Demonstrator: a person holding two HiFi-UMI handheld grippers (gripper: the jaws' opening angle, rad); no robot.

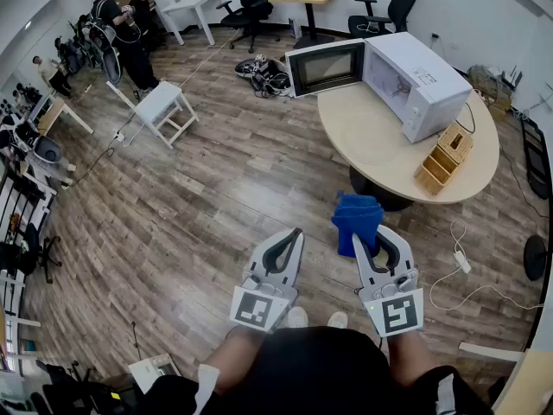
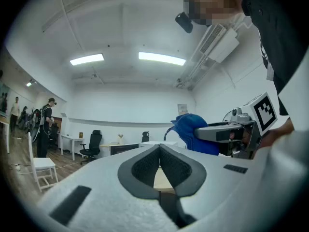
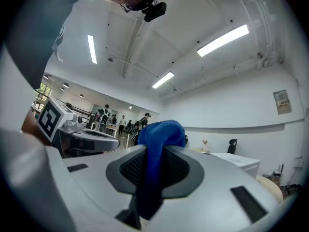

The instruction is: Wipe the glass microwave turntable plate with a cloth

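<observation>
My right gripper [image 1: 370, 239] is shut on a blue cloth [image 1: 356, 217] that bunches up above its jaws; in the right gripper view the cloth [image 3: 161, 135] hangs down through the pinched jaws [image 3: 153, 161]. My left gripper [image 1: 290, 237] is shut with nothing in it, and its pads meet in the left gripper view [image 2: 159, 152]. Both grippers are held side by side near my body, over the wooden floor. A white microwave [image 1: 415, 80] stands on the round table [image 1: 371, 158] ahead with its door [image 1: 326, 67] swung open. I cannot make out the glass plate.
A wooden organiser box [image 1: 445, 158] sits on the table next to the microwave. A white stool [image 1: 164, 106], cables [image 1: 263, 72] and office chairs [image 1: 251, 3] are on the floor beyond. People [image 1: 121, 28] stand at the far left. A power strip [image 1: 460, 262] lies at the right.
</observation>
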